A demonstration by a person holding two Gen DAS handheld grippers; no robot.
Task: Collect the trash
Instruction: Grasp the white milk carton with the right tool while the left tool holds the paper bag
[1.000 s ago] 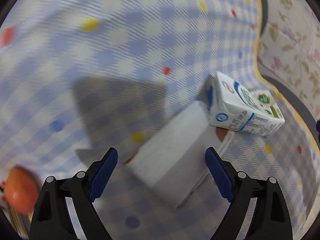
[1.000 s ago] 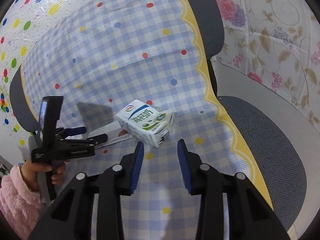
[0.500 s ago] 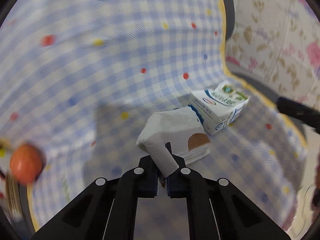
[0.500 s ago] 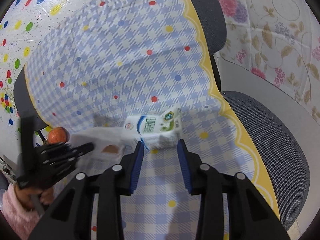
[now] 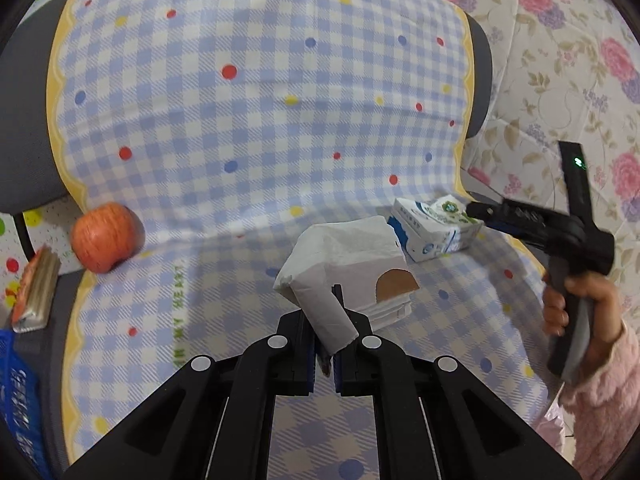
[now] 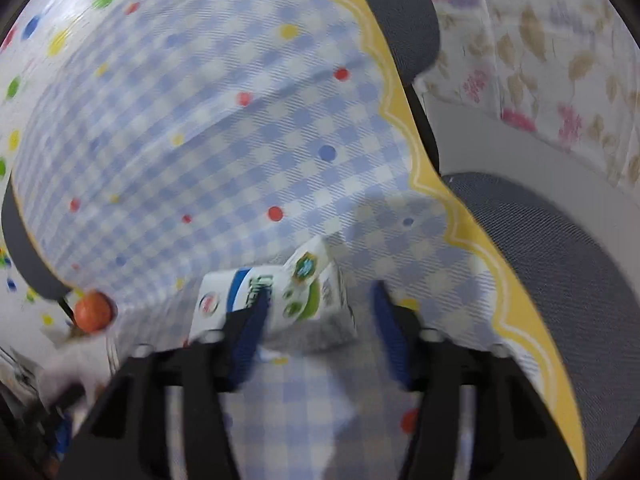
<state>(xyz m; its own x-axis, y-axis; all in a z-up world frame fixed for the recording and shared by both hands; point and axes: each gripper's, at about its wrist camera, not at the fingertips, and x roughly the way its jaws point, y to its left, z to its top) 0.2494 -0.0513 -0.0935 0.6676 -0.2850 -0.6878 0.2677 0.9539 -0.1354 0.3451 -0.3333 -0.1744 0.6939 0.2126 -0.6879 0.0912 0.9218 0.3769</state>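
While left tongs [image 5: 325, 354] pinch paper bag [image 5: 348, 268], right tongs [image 6: 318, 330] straddle carton [image 6: 280, 300]

One milk carton [image 5: 434, 228], one white paper packet [image 5: 348, 272], one apple [image 5: 106, 236] (red-orange), two grippers [image 5: 325, 350] [image 6: 318, 332]

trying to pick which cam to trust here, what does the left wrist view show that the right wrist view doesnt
Only the left wrist view shows the left gripper shut on a flap of the white tissue pack, the person's right hand holding the other gripper, and a blue basket at the left edge.

Only the right wrist view shows the right gripper open around the milk carton, with the carton's end between its fingers, though blurred.

Both show the milk carton, the apple and the checked cloth.
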